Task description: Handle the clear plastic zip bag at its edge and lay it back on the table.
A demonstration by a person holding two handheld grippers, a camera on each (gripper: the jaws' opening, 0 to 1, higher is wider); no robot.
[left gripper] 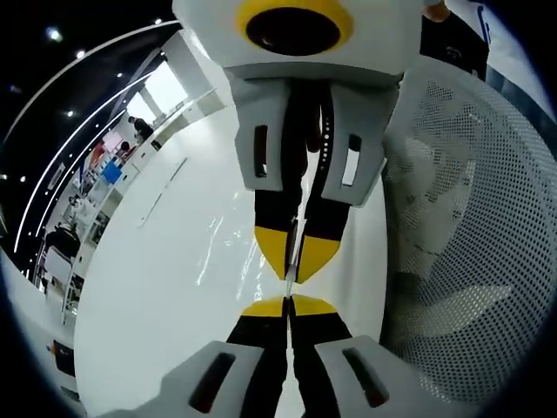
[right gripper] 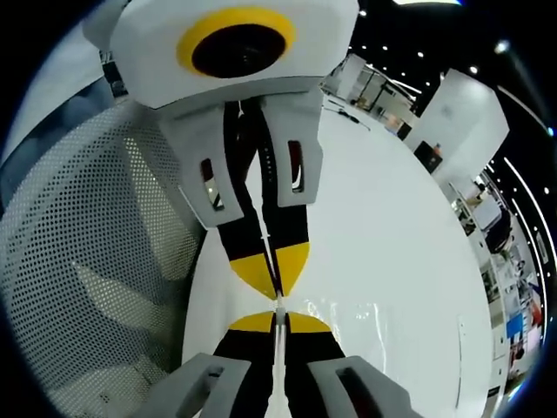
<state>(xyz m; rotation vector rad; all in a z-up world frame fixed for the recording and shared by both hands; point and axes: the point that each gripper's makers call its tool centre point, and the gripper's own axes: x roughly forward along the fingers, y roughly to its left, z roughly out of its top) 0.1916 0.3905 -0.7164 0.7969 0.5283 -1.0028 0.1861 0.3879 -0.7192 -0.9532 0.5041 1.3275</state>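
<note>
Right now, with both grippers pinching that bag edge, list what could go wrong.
1. The left gripper and right gripper meet tip to tip on the clear zip bag; pulling apart could tear it or slip the edge free.
2. The bag hangs near the white table edge, by a mesh chair; it could drop there.

A glossy, smooth white table catches streaks of ceiling light; a thin, clear plastic zip bag lies shiny and faintly wrinkled over it; both grippers, left gripper and right gripper, look like matt white plastic with yellow and black tips; a white perforated chair back looks matt and dotted with small holes.
</note>
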